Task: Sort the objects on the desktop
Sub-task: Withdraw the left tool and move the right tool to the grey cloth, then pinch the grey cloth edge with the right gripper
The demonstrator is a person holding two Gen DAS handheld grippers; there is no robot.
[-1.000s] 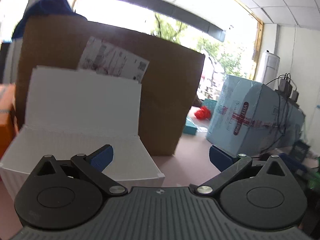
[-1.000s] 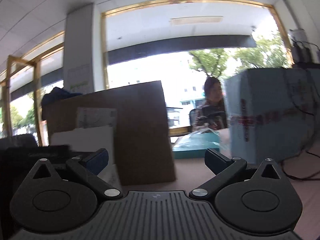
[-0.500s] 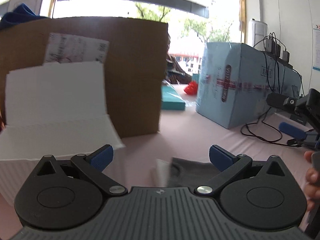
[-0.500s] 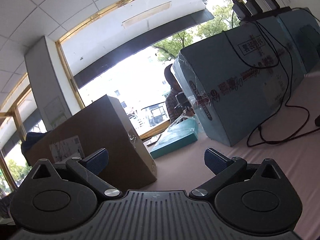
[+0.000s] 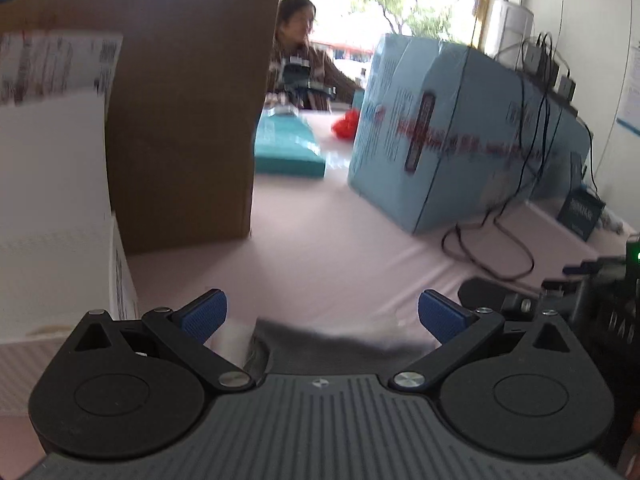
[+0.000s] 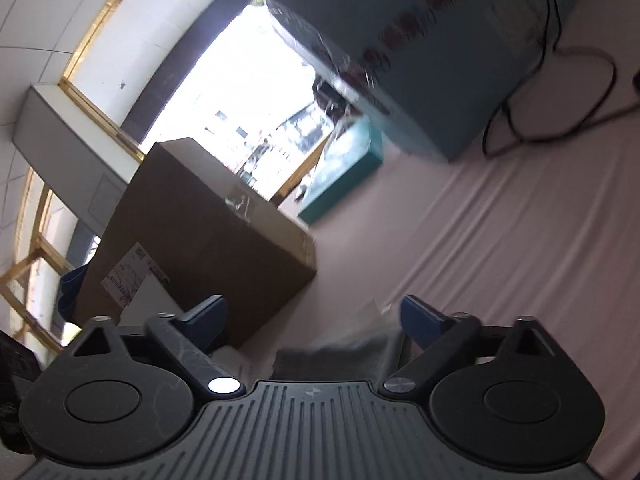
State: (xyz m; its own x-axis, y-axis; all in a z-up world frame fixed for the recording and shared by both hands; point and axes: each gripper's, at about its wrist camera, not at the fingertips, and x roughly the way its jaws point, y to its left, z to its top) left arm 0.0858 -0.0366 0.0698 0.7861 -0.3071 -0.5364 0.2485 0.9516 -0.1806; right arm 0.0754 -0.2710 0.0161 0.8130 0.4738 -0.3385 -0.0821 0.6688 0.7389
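Grey, soft-looking flat item in clear wrap (image 5: 336, 340) lies on the pink-clothed desk (image 5: 340, 248), low between both wide-spread tools.

It sits just ahead of the left tool (image 5: 322, 314), whose blue pads (image 5: 204, 314) stand well apart with nothing between them; the right tool (image 6: 312, 320), tilted hard in its view, also gapes over the same grey item (image 6: 336, 354) and holds nothing. Judging from this, the step is the approach to a pick-up: better to lower one tool squarely, straddle a short edge, and close on fabric rather than slippery wrap alone. Left of it stands a white corrugated box (image 5: 56, 208), close by, with a tall brown cardboard box (image 5: 184, 112) behind. Open desk runs ahead toward a teal flat carton (image 5: 286, 146) and a large pale-blue taped carton (image 5: 452, 128); black cables (image 5: 492, 248) trail on the right and could snag.
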